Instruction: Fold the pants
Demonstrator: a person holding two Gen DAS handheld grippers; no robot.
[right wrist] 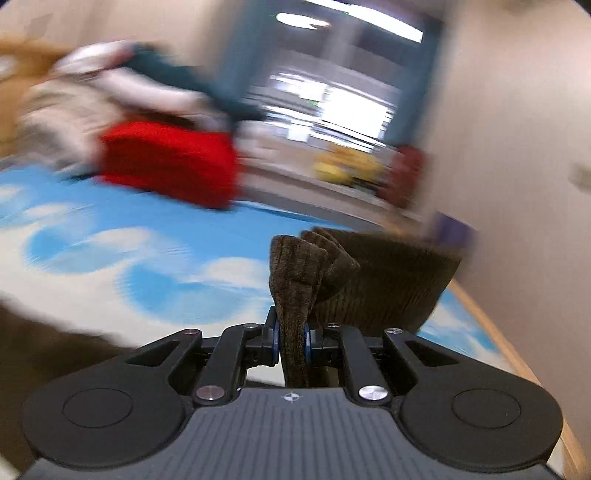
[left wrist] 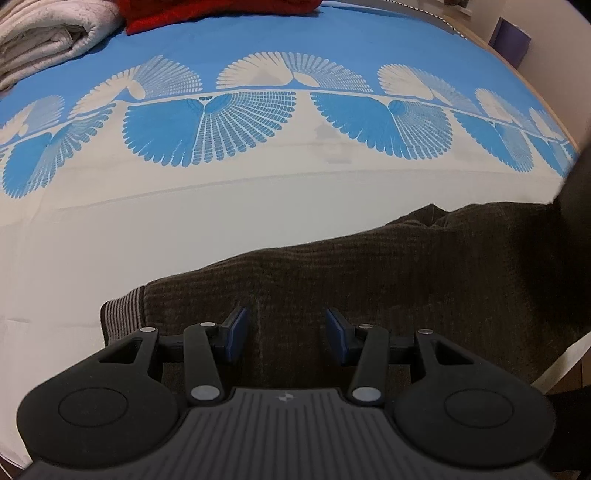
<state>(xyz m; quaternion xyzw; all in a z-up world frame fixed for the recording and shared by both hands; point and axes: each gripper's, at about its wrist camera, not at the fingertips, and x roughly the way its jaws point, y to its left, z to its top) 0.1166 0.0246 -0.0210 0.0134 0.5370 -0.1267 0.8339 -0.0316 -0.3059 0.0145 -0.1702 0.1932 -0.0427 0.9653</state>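
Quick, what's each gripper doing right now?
Left gripper: open, holding nothing, over the dark brown corduroy pants.
Right gripper: closed on a bunched fold of the pants.

we see a bed [left wrist: 258, 206] carrying everything, covered by a sheet [left wrist: 229, 37] that is blue at the far side and white nearer us, with a row of fan-shaped feather prints along the line where the two colours meet. dark brown ribbed pants [left wrist: 369, 288] lie flat on the white part, near edge, ribbed cuff at the left end. at the far left corner sits a rolled off-white blanket [left wrist: 48, 40], touching the blue part. just beside it, a red folded cloth [left wrist: 207, 14] rests on the blue part too. in the right wrist view the same red cloth [right wrist: 173, 166] shows blurred, with a pale heap [right wrist: 92, 99] behind it; we can't tell what that heap is.
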